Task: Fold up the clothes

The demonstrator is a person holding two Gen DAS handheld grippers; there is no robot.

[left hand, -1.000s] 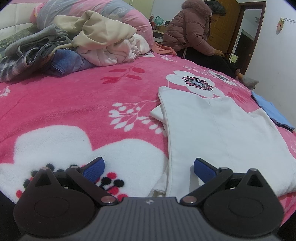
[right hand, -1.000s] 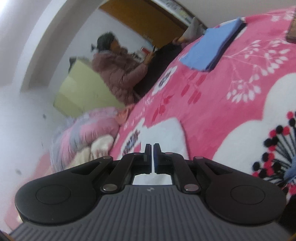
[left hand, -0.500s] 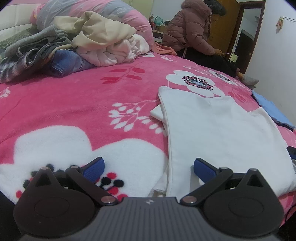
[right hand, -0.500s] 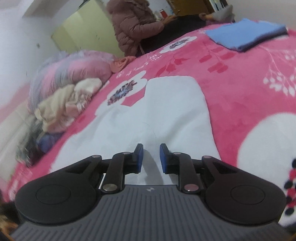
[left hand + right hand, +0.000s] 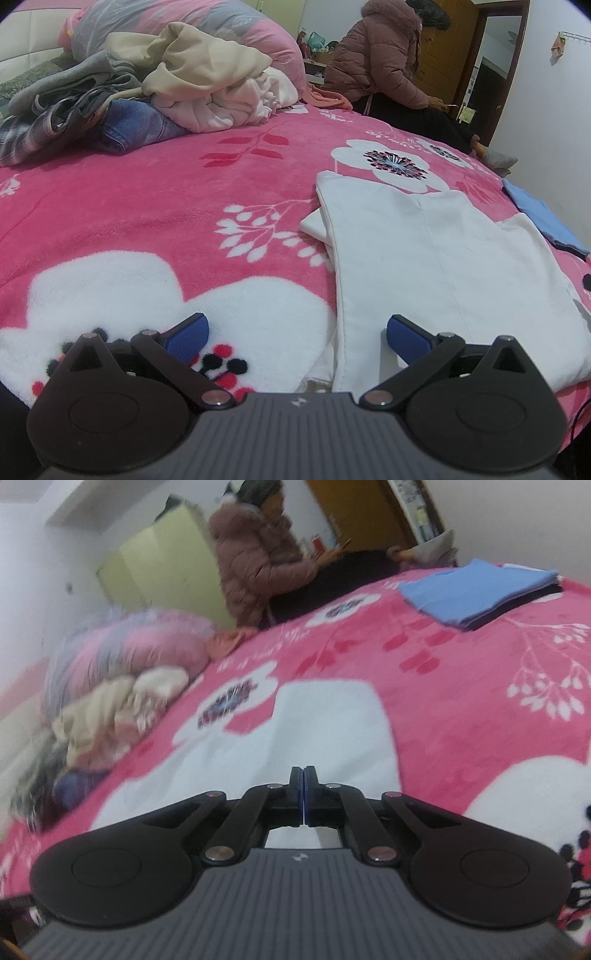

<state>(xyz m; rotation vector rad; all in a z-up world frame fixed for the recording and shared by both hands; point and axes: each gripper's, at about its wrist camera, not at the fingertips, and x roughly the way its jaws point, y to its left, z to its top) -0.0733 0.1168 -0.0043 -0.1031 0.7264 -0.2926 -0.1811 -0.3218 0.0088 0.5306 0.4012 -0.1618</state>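
Over the near edge of the bed, the right gripper (image 5: pixel 303 794) has its jaws clenched, the blue pads pressed flat together. They have just been closing: half a second ago they stood a little apart, and a second ago they were almost shut. White cloth shows under and beyond the tips, but whether any of it is pinched between the pads cannot be told. If it is, this reads as the grip for the next fold; if not, the pinch has missed and must be retaken.

The left gripper (image 5: pixel 297 334) hangs released, jaws wide, straddling the near left edge of the white garment (image 5: pixel 436 266) without pressing on it. The garment lies flat and partly folded on the pink floral blanket (image 5: pixel 147 206), towards the bed's right side, with one folded layer poking out at its left edge.

Compared with a second ago, the right wrist view has rolled from a steep tilt to nearly level and now looks along the garment, while the left view matches the earlier one.

Farther off, a folded blue garment (image 5: pixel 476 590) rests near the far right edge, a heap of unfolded clothes (image 5: pixel 147 92) lies at the far left, and a person in a padded jacket (image 5: pixel 384 66) sits at the far side.
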